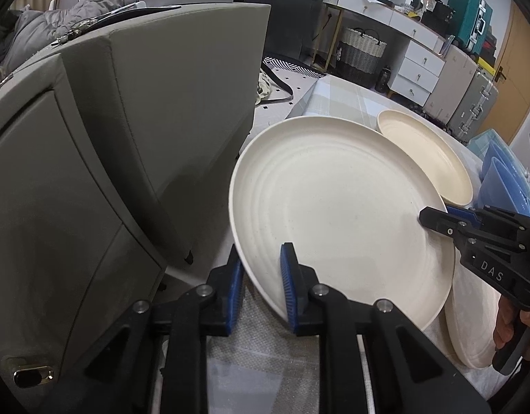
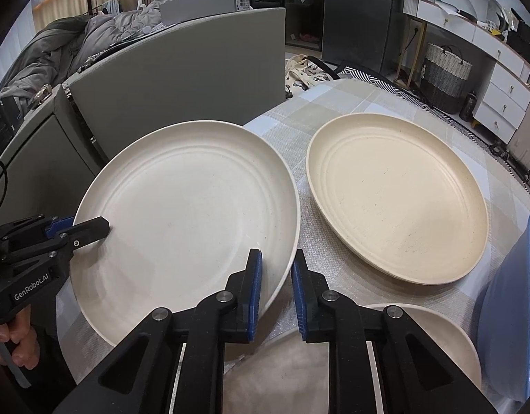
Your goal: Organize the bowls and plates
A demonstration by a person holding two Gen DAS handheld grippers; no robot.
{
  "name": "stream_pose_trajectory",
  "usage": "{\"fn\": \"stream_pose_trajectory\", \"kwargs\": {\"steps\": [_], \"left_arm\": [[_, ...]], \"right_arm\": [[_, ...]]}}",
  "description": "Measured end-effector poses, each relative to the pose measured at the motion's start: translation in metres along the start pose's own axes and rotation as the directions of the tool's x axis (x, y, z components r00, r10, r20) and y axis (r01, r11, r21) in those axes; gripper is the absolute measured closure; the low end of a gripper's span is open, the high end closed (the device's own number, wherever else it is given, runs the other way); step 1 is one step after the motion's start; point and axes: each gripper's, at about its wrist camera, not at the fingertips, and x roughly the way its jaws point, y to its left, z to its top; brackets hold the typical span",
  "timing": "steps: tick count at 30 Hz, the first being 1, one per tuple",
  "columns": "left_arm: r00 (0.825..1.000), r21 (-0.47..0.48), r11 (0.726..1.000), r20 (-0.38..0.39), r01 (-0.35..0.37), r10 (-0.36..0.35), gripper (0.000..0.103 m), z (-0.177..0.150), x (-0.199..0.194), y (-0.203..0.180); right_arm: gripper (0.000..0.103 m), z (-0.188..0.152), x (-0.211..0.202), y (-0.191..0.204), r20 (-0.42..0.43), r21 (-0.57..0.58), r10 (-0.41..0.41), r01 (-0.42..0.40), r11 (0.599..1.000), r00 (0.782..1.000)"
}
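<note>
The desk [image 2: 385, 110] under a pale checked cloth carries everything, with a grey padded chair [image 2: 182, 79] pushed against its far side. Largest of the dishes is the white plate [image 2: 195, 207], which I grip from two sides: my left gripper [image 1: 261, 276] has its fingers [image 1: 288, 276] closed on the near rim, one blue pad above and one beneath, and my right gripper [image 2: 277, 289] is likewise clamped on the opposite edge, the rim pinched between its fingers [image 2: 254, 289]. The plate sits tilted, its right edge lying over another white plate [image 2: 396, 341] that rests on the cloth just below my right hand (only part of that one shows). Beside them, apart from the held plate, a cream plate [image 2: 399, 200] lies flat on the desk. A blue bowl [image 2: 513, 310] stands at the right edge, near the cream plate. In the left wrist view more blue dishes [image 1: 506, 179] show behind it, too crowded to count.
</note>
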Motion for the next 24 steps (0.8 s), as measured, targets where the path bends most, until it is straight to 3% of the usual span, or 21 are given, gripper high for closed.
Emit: {"fn": "stream_pose_trajectory", "kwargs": {"steps": [11,24], "left_arm": [[0.999,0.011,1.0,0.05,0.004,-0.004,0.084,0.0,-0.02,-0.006],[0.994,0.054,0.997,0.091,0.05,-0.054,0.084,0.002,-0.042,-0.033]], "right_arm": [[0.086,-0.01,-0.034,0.008,0.048,-0.005,-0.019,0.019,1.0,0.999],[0.086,-0.036,-0.085,-0.011,0.095,0.052,-0.055,0.05,0.997,0.994]]}}
